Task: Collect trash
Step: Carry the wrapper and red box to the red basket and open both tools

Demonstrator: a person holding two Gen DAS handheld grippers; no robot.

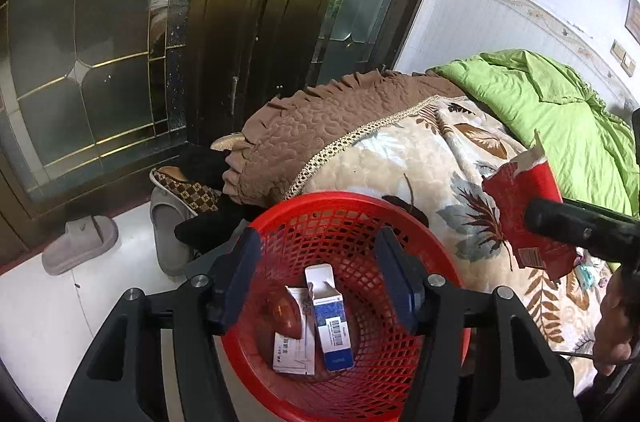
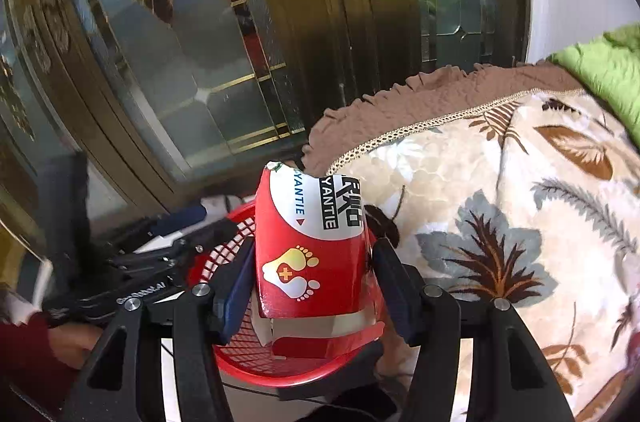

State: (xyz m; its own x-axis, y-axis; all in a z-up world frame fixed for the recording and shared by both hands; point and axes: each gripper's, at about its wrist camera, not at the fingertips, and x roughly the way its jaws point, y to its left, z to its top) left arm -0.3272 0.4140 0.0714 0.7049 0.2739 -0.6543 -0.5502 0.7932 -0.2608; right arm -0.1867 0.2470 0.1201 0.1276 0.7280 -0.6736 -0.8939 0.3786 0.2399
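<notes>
A red mesh basket (image 1: 320, 196) stands on the floor by the bed, also seen from the right wrist (image 2: 280, 374). In it lie a blue-and-white box (image 1: 332, 326), a white box (image 1: 294, 358) and a brownish round item (image 1: 286, 310). My left gripper (image 1: 318, 238) hovers open over the basket with nothing between its pads. My right gripper (image 2: 314, 244) holds a torn red-and-white carton (image 2: 312, 254) upright between its pads, above the basket's edge. From the left wrist that carton (image 1: 516, 198) shows at the right, over the bed.
A bed with a leaf-print blanket (image 1: 400, 162), a brown ruffled cover (image 1: 320, 118) and a green quilt (image 1: 560, 110) fills the right. Grey slippers (image 1: 80, 242) lie on the white floor by a glass-panelled door (image 1: 100, 62). A hand (image 2: 76, 342) grips the left gripper's handle.
</notes>
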